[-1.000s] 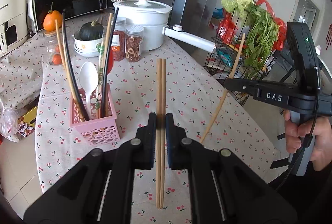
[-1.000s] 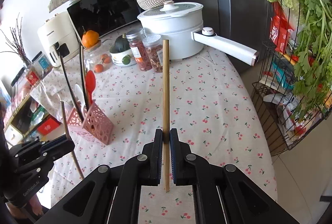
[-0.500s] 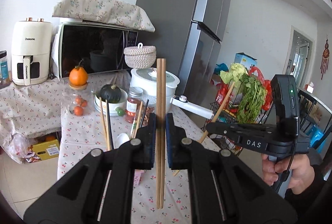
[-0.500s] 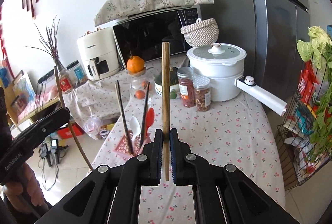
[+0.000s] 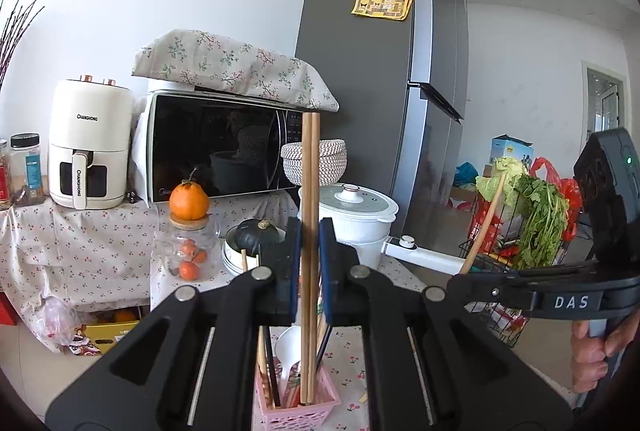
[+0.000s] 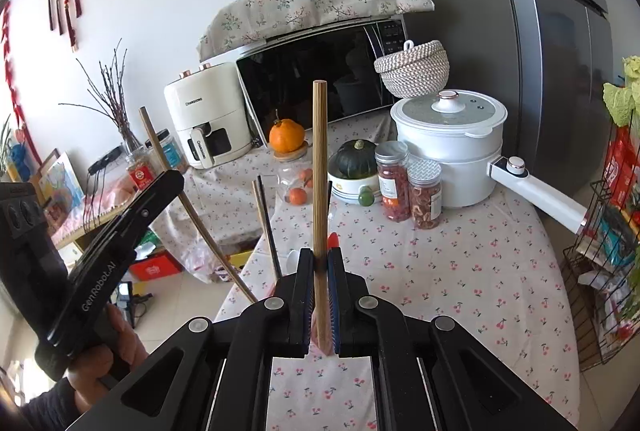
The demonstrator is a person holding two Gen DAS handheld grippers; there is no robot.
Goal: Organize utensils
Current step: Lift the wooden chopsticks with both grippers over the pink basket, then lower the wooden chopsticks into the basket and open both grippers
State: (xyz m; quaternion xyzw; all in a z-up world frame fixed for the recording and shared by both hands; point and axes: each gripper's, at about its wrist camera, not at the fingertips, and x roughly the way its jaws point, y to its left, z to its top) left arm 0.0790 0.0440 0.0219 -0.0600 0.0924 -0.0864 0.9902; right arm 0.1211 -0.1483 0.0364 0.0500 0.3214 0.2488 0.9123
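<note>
My left gripper (image 5: pixel 309 231) is shut on a pair of wooden chopsticks (image 5: pixel 309 171), held upright with their lower ends inside the pink utensil basket (image 5: pixel 296 409). The basket holds a white spoon (image 5: pixel 289 347), dark chopsticks and other utensils. My right gripper (image 6: pixel 320 263) is shut on another pair of wooden chopsticks (image 6: pixel 319 159), held upright above the table. The right gripper also shows at the right of the left wrist view (image 5: pixel 460 281). The left gripper shows at the left of the right wrist view (image 6: pixel 176 177).
The cherry-print table (image 6: pixel 460 291) carries a white pot (image 6: pixel 448 143) with a long handle, two spice jars (image 6: pixel 424 191), a bowl with a green squash (image 6: pixel 354 161) and a jar with an orange on top (image 6: pixel 286 137). A microwave (image 5: pixel 216 147), air fryer and fridge stand behind. A wire rack of greens (image 5: pixel 532 215) is at right.
Both grippers tilted up from looking down at the table to level. My left gripper brought its chopsticks upright and lowered their ends into the pink basket.
</note>
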